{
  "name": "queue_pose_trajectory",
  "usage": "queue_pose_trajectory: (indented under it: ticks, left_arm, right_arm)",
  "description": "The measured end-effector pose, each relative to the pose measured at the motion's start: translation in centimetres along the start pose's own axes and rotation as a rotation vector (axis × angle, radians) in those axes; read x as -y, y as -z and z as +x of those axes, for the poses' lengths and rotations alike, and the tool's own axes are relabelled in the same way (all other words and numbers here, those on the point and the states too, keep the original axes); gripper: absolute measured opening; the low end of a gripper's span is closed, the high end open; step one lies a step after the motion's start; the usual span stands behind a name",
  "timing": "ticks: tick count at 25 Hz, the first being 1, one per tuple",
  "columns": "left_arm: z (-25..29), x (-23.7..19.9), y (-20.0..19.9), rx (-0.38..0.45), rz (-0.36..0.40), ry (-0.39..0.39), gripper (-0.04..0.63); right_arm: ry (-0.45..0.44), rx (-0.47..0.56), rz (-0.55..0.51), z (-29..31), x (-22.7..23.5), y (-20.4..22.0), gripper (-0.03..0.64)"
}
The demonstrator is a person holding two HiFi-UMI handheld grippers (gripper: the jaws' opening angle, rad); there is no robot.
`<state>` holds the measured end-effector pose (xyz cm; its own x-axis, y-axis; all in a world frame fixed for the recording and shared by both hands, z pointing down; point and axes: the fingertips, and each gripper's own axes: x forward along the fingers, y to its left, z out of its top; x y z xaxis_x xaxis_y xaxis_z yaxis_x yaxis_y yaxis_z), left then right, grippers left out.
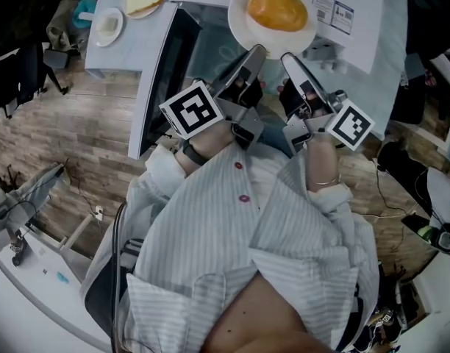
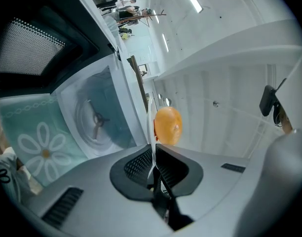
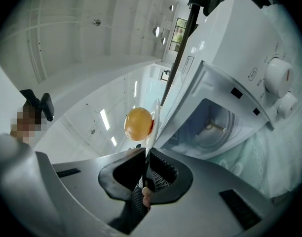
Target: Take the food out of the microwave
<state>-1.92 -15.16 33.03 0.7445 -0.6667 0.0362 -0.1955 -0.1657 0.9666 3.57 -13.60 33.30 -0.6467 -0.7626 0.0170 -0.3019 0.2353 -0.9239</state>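
White plate rim sits pinched inside left gripper and right gripper.

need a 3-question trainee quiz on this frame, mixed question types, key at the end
1. Multiple choice: how is the white round plate carrying the round orange bun held?
A) by one gripper
B) by both grippers
C) by neither; it rests on a table
2. True or false: the dark-windowed door of the white microwave is shut.
3. Short answer: what lies on the glass turntable inside the microwave?

Key
1. B: the left gripper and the right gripper each have their fingers shut on the plate's rim.
2. False: the door stands open.
3. Nothing that shows; the turntable looks bare.
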Motion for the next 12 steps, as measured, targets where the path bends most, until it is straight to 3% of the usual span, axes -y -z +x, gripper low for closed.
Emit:
queue_pose_trajectory:
  ticks: [12]
  left_arm:
    - [-0.51, -0.21, 0.15, 0.007, -0.017, 0.002, 0.029]
  right_arm:
    - [-0.005, -0.007, -0.003, -0.10, -0.09, 0.49, 0.049]
